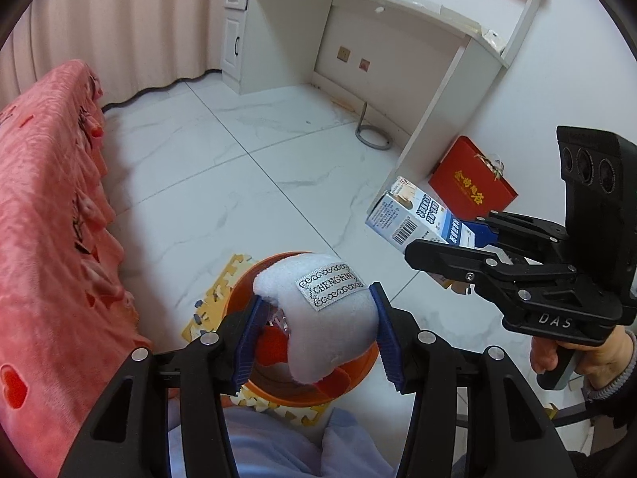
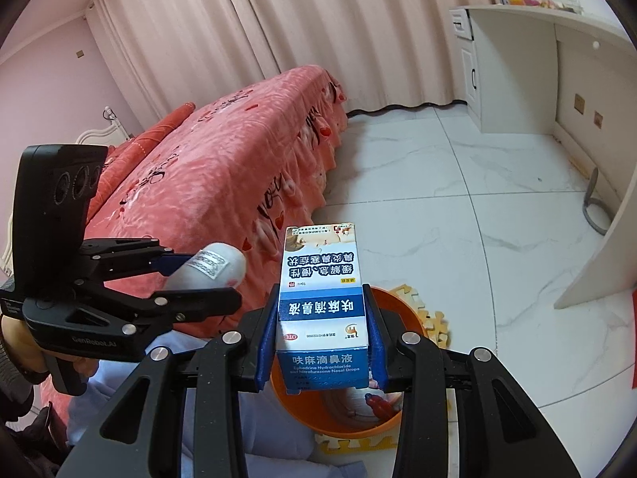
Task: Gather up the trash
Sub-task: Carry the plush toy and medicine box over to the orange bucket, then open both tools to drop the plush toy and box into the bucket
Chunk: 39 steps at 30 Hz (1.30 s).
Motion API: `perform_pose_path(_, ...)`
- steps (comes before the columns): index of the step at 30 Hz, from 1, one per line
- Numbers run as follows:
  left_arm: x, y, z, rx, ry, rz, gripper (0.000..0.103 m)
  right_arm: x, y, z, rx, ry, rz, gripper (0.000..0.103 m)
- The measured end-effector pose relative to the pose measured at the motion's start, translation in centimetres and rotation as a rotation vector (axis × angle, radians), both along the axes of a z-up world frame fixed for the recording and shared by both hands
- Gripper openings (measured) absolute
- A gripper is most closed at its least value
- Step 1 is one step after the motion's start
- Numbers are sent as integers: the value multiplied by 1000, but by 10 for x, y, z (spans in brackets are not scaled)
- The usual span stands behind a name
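My left gripper is shut on a white plush piece with a woven label, held just above an orange bin on the floor. It also shows in the right wrist view. My right gripper is shut on a blue-and-white medicine box, held over the same orange bin. In the left wrist view the box sits to the right of the bin, with the right gripper behind it. Red items lie inside the bin.
A bed with a pink-red cover stands left of the bin. A yellow foam mat lies under the bin. A white desk stands at the back, a red gift bag beside it. Curtains cover the far wall.
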State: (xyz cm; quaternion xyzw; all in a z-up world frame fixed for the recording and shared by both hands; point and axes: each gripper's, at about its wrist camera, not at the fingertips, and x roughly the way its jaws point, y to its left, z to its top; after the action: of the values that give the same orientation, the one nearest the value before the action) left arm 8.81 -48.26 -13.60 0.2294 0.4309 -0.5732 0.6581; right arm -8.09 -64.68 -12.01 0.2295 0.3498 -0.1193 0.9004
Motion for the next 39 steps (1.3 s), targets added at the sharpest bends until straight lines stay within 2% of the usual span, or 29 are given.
perform_pose_path(5,0,-7,-11,25,2,-5,59,6,-6,-8,5,13,-16,41)
perform_pose_path(7,0,-8,-13,30,2,-7,60,8,-8,-13,18,21,-26,46)
perform_pose_path(9,0,-8,-16,40,1,-5,65,8,-9,-17,25,29,-35,54)
perform_pose_path(20,4,-7,-16,45,16,10,65,10,-6,-14,29,22,-19,54)
perform_pose_path(32,4,13,0,18,-11,41,65,7,8,10,-2,-10,0,54)
perform_pose_path(35,4,24,9,4,-22,65,72,6,17,18,-3,-22,10,54)
perform_pose_path(37,4,34,18,-18,-29,86,73,6,24,25,4,-37,23,54)
perform_pose_path(39,4,46,27,-31,-39,109,73,6,31,32,10,-54,36,63)
